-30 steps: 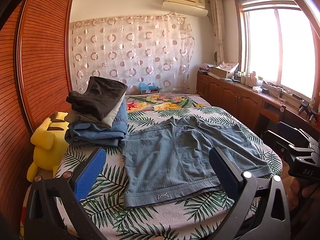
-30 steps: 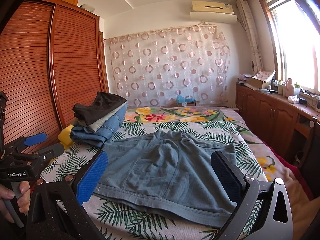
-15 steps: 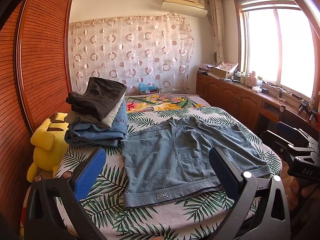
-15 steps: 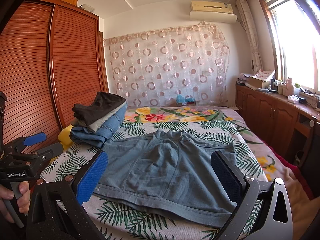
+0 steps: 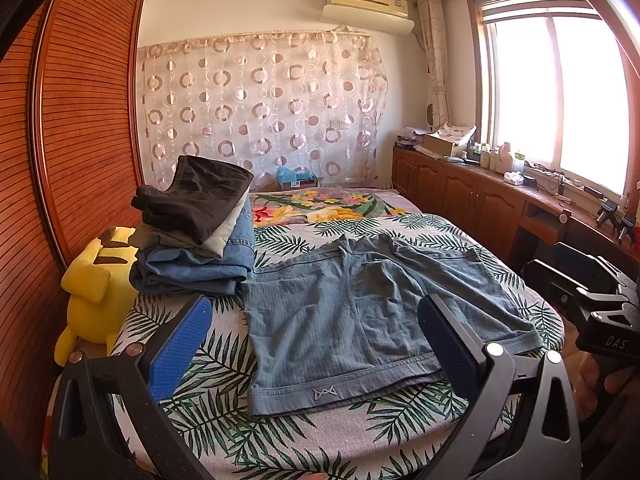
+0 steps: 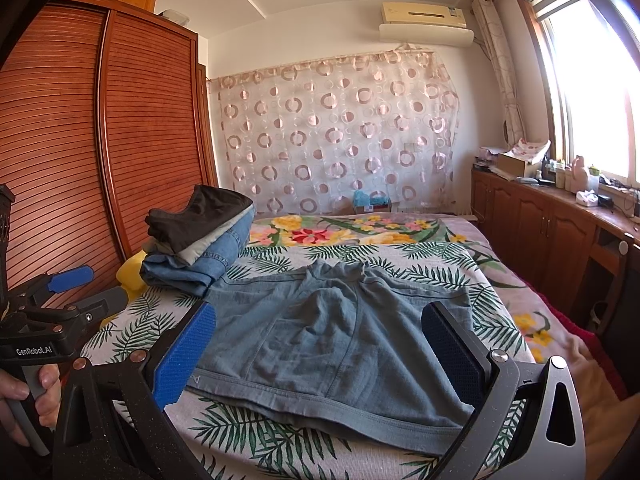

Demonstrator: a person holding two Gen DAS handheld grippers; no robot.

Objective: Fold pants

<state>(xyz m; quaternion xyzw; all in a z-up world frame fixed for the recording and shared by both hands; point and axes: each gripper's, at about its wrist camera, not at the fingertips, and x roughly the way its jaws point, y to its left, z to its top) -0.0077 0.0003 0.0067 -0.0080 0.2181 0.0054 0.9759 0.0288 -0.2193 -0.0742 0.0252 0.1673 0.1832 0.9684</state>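
Blue shorts lie spread flat on the leaf-print bed, beside a stack of folded clothes. Both the left hand-held gripper and right hand-held gripper hover above, fingers apart (nothing held); pinching matching hem corners would likely keep the fold square.

Black angular frames on both the left gripper and the right gripper, bright blue ribbed pads, silver and copper-toned screws; white "GenRobot.AI" and "DAS" lettering on the housings.
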